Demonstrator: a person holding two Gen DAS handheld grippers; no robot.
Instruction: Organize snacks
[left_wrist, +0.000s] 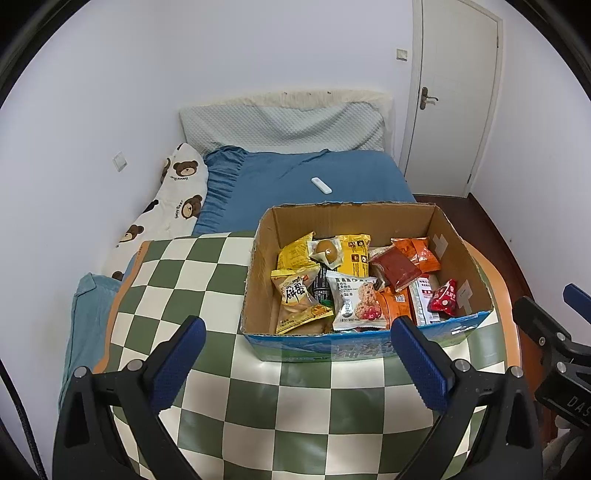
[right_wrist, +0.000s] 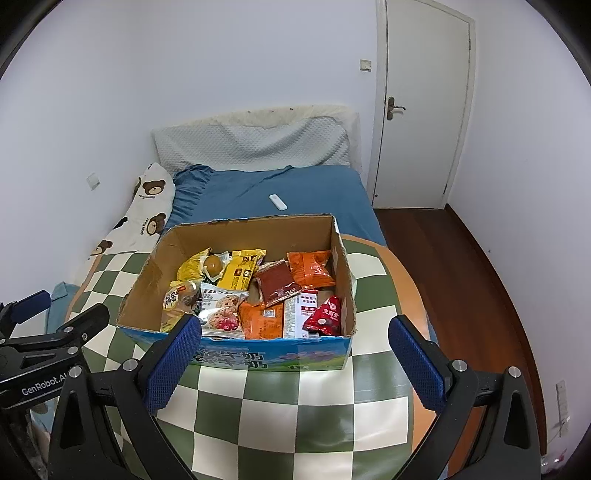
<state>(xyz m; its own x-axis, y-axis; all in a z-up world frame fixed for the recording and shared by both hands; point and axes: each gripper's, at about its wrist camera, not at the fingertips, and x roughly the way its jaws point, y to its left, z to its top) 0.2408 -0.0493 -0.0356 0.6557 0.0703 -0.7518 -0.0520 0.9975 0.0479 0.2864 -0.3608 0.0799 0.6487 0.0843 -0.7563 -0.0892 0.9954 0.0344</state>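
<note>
An open cardboard box (left_wrist: 461, 236) (right_wrist: 343, 273) with a blue printed front stands on a green and cream checkered table (left_wrist: 207, 280) (right_wrist: 258, 406). Inside lie several snack packets: yellow ones (left_wrist: 293, 254) (right_wrist: 242, 271) at the left, a white cookie packet (left_wrist: 356, 302) (right_wrist: 219, 306) in front, orange packets (left_wrist: 419, 253) (right_wrist: 310, 267), a dark red bar (left_wrist: 395, 271) (right_wrist: 277, 282) and a small red packet (left_wrist: 445, 297) (right_wrist: 325, 314) at the right. My left gripper (left_wrist: 297, 338) hovers open before the box's near wall. My right gripper (right_wrist: 295, 336) also stands open there, empty.
Behind the table is a bed with a blue sheet (left_wrist: 295, 173) (right_wrist: 266, 184), a white remote (left_wrist: 320, 184) (right_wrist: 277, 201), a bear-print pillow (left_wrist: 177, 206) (right_wrist: 147, 206) and a grey pillow (left_wrist: 280, 125). A white door (left_wrist: 454, 96) (right_wrist: 421, 103) and wooden floor (right_wrist: 461, 258) lie at the right.
</note>
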